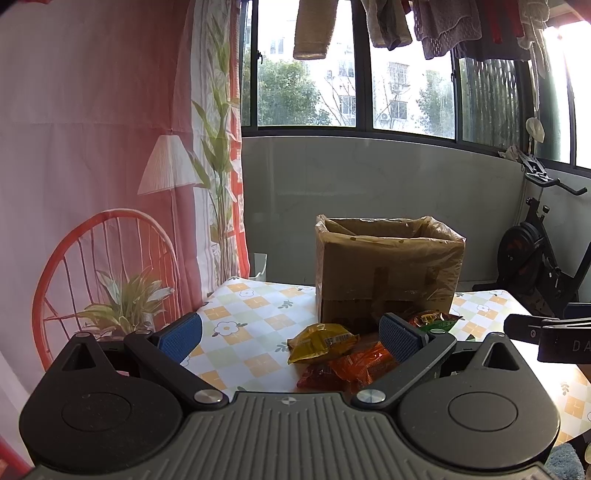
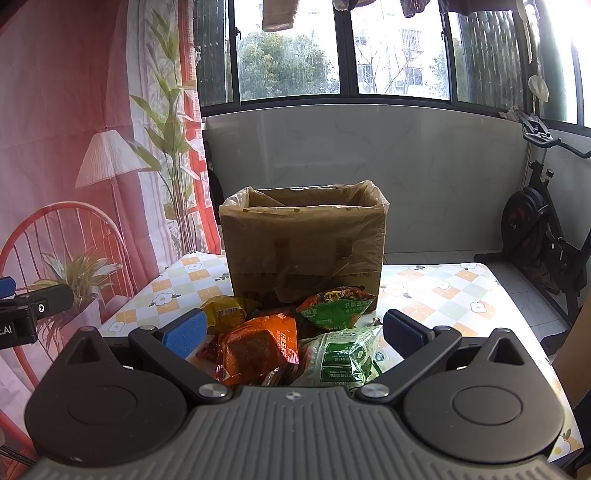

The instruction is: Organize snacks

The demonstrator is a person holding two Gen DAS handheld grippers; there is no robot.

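Snack packets (image 2: 280,339) heaped just ahead of both hand-held grippers, jaws apart, seemingly untouched

Enclosed home balcony w/ laundry (image 1: 388,26) hung above windows (image 1: 306,74). Exercise bike (image 1: 535,251) at right; table w/ floral checked cloth (image 1: 251,317) beside printed curtain (image 1: 92,147)

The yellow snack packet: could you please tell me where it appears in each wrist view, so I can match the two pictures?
Left wrist view: the yellow snack packet lies centre, between the open fingers, in front of the cardboard box's left corner.
Right wrist view: the same packet lies left of centre, behind the orange packet, at the box's lower left corner.
Shared landmark: the plastic-lined cardboard box on the checked tablecloth.
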